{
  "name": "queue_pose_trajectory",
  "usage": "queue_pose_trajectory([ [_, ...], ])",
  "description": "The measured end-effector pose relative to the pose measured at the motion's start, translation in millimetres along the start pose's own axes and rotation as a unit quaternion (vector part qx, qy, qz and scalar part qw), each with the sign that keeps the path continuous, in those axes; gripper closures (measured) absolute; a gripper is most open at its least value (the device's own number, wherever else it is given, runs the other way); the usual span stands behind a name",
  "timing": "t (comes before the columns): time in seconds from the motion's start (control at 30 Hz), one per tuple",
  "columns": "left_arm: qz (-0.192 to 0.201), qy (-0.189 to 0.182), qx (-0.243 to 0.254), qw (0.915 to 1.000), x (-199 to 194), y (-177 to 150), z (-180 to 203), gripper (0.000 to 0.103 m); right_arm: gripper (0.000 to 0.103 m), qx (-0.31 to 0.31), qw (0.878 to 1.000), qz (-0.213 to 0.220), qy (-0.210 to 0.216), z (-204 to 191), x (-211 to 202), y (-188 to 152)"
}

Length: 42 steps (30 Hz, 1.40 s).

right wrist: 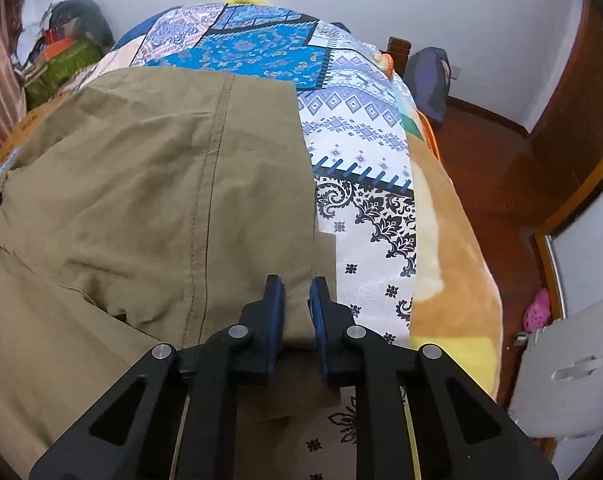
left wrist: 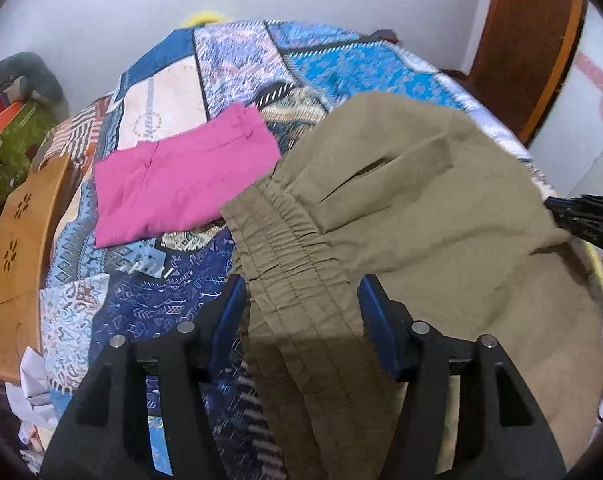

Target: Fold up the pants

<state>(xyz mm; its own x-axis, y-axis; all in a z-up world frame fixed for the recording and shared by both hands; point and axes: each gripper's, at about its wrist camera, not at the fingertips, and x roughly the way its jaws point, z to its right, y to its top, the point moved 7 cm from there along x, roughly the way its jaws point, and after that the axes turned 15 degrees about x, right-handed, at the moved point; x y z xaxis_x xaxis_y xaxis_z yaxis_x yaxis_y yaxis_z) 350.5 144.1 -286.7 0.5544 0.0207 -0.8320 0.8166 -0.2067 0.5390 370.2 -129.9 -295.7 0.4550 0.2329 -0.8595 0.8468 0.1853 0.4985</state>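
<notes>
Khaki pants (left wrist: 441, 208) lie across a patchwork bedspread (left wrist: 229, 60). Their elastic waistband (left wrist: 285, 232) runs between the fingers of my left gripper (left wrist: 301, 284), which is open around it with blue pads apart. In the right wrist view the pants (right wrist: 149, 184) fill the left half. My right gripper (right wrist: 297, 288) is shut on their right edge near the hem, with a fold of cloth pinched between the blue pads. The right gripper's body shows at the right edge of the left wrist view.
A folded pink garment (left wrist: 181, 180) lies on the bed left of the pants. A wooden piece (left wrist: 21, 248) stands at the bed's left side. Clutter (left wrist: 9, 120) sits by the wall. The bed's right edge (right wrist: 453, 264) drops to a wooden floor (right wrist: 501, 168).
</notes>
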Motion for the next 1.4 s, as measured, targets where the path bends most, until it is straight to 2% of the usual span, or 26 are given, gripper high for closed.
queue_pose_trajectory([
  [0.07, 0.020, 0.003, 0.002, 0.9998, -15.6, 6.3, -4.9, 0.038, 0.085, 0.002, 1.000, -0.004, 0.006, 0.6, -9.2, 1.7],
  [0.1, 0.029, 0.009, 0.001, 0.9995, -21.9, 9.9, -9.5, 0.033, 0.082, 0.003, 1.000, 0.000, 0.007, 0.4, -13.5, 4.2],
  [0.17, 0.041, 0.024, -0.002, 0.9989, -29.3, 17.7, -20.7, 0.027, 0.064, 0.005, 1.000, 0.019, 0.014, -0.8, -25.7, 11.4],
  [0.2, 0.045, 0.028, -0.003, 0.9986, -30.1, 21.5, -25.8, 0.026, 0.060, 0.004, 0.999, 0.033, 0.018, -2.3, -32.8, 16.7],
  [0.23, 0.044, 0.034, -0.004, 0.9984, -27.7, 27.1, -32.9, 0.026, 0.053, 0.001, 0.999, 0.045, 0.019, -4.5, -37.9, 21.9],
  [0.3, 0.036, 0.042, -0.010, 0.9984, -18.9, 34.3, -43.7, 0.026, 0.050, -0.008, 0.998, 0.062, 0.021, -9.4, -43.9, 36.5],
  [0.4, 0.020, 0.032, -0.027, 0.9989, 2.1, 40.6, -56.2, 0.026, 0.045, -0.011, 0.997, 0.071, 0.030, -18.4, -39.1, 59.3],
  [0.47, 0.005, 0.026, -0.043, 0.9987, 22.0, 41.7, -65.5, 0.026, 0.037, -0.014, 0.996, 0.076, 0.036, -23.1, -31.2, 73.8],
  [0.67, -0.043, 0.016, -0.090, 0.9949, 73.4, 31.8, -81.6, 0.026, 0.036, -0.018, 0.997, 0.065, 0.044, -34.5, 11.1, 109.4],
  [0.87, -0.036, -0.013, -0.087, 0.9955, 90.6, 33.3, -76.1, 0.026, 0.036, -0.017, 0.998, 0.036, 0.055, -40.5, 61.6, 132.1],
  [0.93, -0.034, -0.020, -0.092, 0.9950, 94.6, 34.7, -74.3, 0.026, 0.036, -0.016, 0.998, 0.010, 0.064, -45.2, 80.8, 134.2],
  [1.0, -0.038, -0.021, -0.090, 0.9950, 98.9, 33.9, -68.9, 0.029, 0.037, -0.009, 0.997, 0.000, 0.077, -48.7, 90.2, 134.5],
  [1.07, -0.032, -0.017, -0.073, 0.9967, 98.7, 35.9, -62.1, 0.036, 0.046, -0.008, 0.996, 0.004, 0.089, -53.4, 91.5, 134.8],
  [1.1, -0.030, -0.015, -0.064, 0.9974, 97.4, 38.1, -58.8, 0.043, 0.050, -0.007, 0.996, 0.003, 0.092, -55.4, 91.9, 135.6],
  [1.13, -0.029, -0.017, -0.060, 0.9977, 97.0, 39.3, -57.2, 0.051, 0.063, -0.006, 0.996, 0.005, 0.092, -55.9, 92.1, 136.3],
  [1.17, -0.030, -0.009, -0.052, 0.9982, 95.7, 41.1, -54.8, 0.051, 0.080, -0.006, 0.996, 0.006, 0.091, -56.8, 92.2, 136.6],
  [1.27, -0.032, 0.018, -0.024, 0.9990, 91.9, 44.8, -51.0, 0.060, 0.090, -0.016, 0.997, 0.016, 0.067, -56.5, 91.2, 135.8],
  [1.33, -0.034, 0.021, -0.018, 0.9990, 88.3, 45.7, -51.1, 0.102, 0.098, -0.020, 0.998, 0.023, 0.058, -54.8, 87.5, 135.6],
  [1.4, -0.041, 0.045, -0.017, 0.9980, 84.3, 45.6, -59.9, 0.102, 0.099, -0.027, 0.998, 0.042, 0.040, -53.9, 81.0, 137.1],
])
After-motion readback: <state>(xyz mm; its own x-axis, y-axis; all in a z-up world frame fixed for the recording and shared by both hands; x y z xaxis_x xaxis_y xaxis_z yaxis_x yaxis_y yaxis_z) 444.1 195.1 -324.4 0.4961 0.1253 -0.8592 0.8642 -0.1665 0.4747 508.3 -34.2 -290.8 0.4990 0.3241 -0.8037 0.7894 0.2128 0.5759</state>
